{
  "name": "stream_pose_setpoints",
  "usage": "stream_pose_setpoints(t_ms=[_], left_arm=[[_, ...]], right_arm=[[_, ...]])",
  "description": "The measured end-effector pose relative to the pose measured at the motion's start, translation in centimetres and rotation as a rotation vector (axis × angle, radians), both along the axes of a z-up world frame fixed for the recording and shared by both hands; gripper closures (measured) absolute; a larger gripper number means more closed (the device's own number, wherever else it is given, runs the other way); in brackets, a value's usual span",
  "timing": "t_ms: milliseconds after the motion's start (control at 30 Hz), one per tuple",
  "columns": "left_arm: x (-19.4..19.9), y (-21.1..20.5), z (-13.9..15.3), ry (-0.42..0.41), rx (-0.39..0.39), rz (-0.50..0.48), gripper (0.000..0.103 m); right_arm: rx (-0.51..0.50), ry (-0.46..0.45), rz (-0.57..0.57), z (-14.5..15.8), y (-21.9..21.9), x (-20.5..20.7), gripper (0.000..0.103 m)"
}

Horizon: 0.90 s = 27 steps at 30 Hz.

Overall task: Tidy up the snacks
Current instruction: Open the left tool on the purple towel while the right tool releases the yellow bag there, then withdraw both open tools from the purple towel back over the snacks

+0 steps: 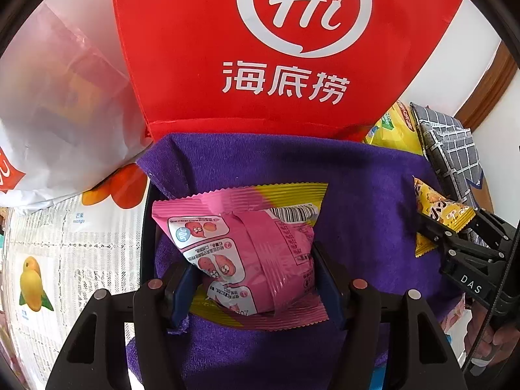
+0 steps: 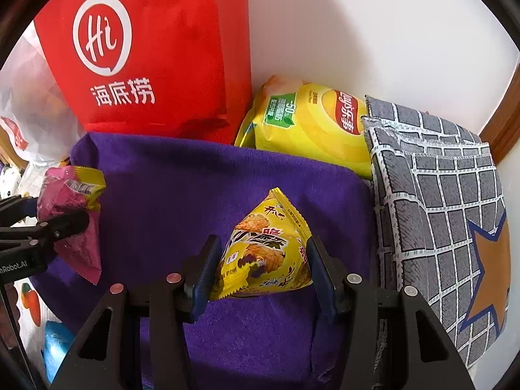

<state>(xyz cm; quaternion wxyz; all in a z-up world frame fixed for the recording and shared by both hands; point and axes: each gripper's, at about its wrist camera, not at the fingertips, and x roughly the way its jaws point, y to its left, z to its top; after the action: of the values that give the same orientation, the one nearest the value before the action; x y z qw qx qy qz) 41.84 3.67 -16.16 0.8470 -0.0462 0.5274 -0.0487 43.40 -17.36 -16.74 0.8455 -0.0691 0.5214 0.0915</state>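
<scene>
My left gripper (image 1: 255,279) is shut on a pink and yellow snack packet (image 1: 247,250) and holds it over a purple towel (image 1: 367,195). The packet also shows in the right wrist view (image 2: 73,208), with the left gripper (image 2: 61,214) at the left edge. My right gripper (image 2: 261,273) is shut on a small yellow snack packet (image 2: 266,253) over the same purple towel (image 2: 169,201). That packet (image 1: 438,217) and the right gripper (image 1: 435,227) show at the right of the left wrist view.
A red Haidilao bag (image 2: 146,58) stands behind the towel against the white wall. A yellow Lay's chip bag (image 2: 312,126) lies beside it. A grey checked cloth (image 2: 445,214) lies at the right. A white plastic bag (image 1: 55,113) and fruit-print tablecloth (image 1: 65,260) are at the left.
</scene>
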Motion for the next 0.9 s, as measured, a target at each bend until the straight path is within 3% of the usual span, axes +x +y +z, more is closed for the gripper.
stream_pose_setpoints(t_ms=[433, 533, 600, 733, 900], left_arm=[[0.2, -0.4, 0.2, 0.021, 0.004, -0.009, 0.039], [0.1, -0.4, 0.7, 0.011, -0.005, -0.016, 0.029], [-0.1, -0.3, 1.2, 0.002, -0.017, -0.021, 0.023], [-0.5, -0.4, 2.6, -0.015, -0.026, -0.020, 0.020], [-1.3, -0.5, 4.5, -0.038, 0.038, 0.017, 0.020]], right_arm=[[0.008, 0.021, 0.002, -0.4, 0.3, 0.3, 0.047], [0.006, 0.009, 0.008, 0.0, 0.3, 0.1, 0.039], [0.013, -0.009, 0.006, 0.5, 0.3, -0.1, 0.034], [0.033, -0.043, 0.006, 2.4, 0.2, -0.7, 0.031], [0.058, -0.105, -0.007, 5.4, 1.1, -2.1, 0.025]])
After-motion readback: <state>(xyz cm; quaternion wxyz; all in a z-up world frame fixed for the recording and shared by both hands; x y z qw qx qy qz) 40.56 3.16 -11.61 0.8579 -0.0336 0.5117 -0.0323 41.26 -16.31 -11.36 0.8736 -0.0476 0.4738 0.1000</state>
